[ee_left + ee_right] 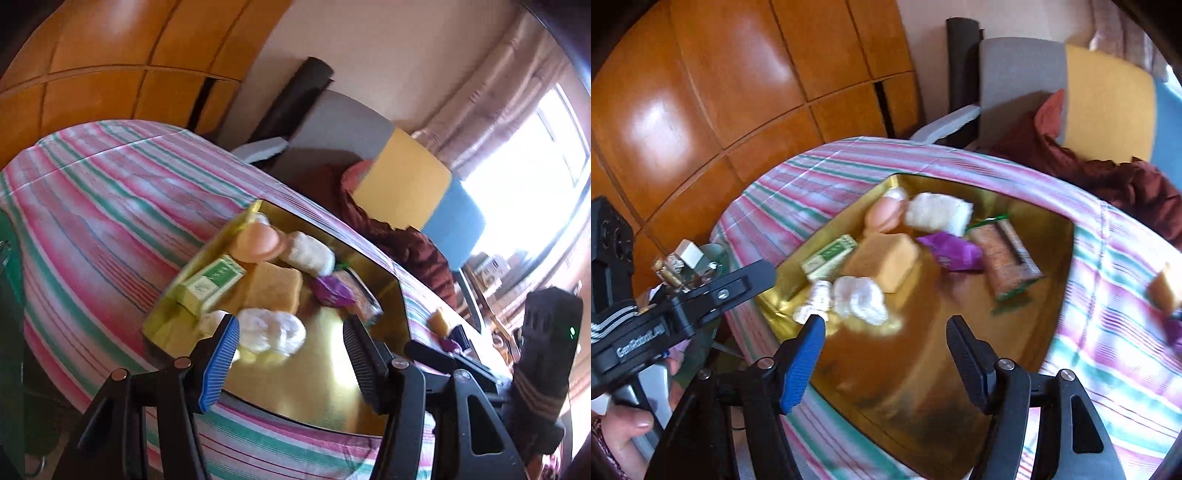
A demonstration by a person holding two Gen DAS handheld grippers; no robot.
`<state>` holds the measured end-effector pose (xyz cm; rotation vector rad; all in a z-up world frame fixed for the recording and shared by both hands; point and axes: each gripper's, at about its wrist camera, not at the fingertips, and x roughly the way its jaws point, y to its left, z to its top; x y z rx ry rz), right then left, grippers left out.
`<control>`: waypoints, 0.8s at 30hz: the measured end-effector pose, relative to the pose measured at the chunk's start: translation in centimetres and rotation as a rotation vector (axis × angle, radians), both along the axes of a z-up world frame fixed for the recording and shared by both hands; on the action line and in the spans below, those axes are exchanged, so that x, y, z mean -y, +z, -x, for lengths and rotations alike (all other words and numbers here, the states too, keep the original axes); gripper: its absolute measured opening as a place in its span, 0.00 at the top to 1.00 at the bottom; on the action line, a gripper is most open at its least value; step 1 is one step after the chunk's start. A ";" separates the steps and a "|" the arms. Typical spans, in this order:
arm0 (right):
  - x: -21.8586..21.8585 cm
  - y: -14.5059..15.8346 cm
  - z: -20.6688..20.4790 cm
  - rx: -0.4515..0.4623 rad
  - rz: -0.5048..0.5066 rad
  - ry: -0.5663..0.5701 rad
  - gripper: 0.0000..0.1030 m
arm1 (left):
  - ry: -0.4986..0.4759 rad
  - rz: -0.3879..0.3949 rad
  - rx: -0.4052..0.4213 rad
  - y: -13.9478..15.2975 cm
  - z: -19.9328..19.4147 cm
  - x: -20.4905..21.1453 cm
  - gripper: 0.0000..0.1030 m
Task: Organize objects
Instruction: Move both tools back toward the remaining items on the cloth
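Gold tray sits centre frame on the striped cloth covering what looks like a bed. It already carries a green box, a yellow sponge, a purple packet, a brown snack pack, a white fluffy wad and a peach round piece.

A second sponge and something purple lie off the tray at right edge; probably next in line.

Step judged: picking the next item. To do it well, centre the jaws over one object, approach square, and avoid nudging neighbours. Frames are blurred, so settle before closing.

Left hand-held gripper: jaws wide apart, empty, over the tray's near part beside the white wad.

Right hand-held gripper: likewise wide, empty, above bare tray floor.
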<state>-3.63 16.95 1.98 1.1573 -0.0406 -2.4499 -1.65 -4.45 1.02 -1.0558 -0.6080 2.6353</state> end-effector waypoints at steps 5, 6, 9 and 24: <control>-3.6 -0.2 -0.3 0.013 -0.015 -0.071 0.33 | -0.098 0.027 -0.008 0.1 -0.4 -2.7 0.43; -4.3 -0.3 -0.3 0.016 -0.017 -0.083 0.33 | -0.121 0.036 -0.010 0.1 -0.5 -3.3 0.43; -6.3 -0.7 -0.7 0.023 -0.028 -0.122 0.33 | -0.198 0.060 -0.015 0.1 -0.9 -5.3 0.43; -17.5 -3.2 -2.6 0.078 -0.134 -0.350 0.30 | -0.399 0.098 -0.085 1.1 -4.0 -11.2 0.43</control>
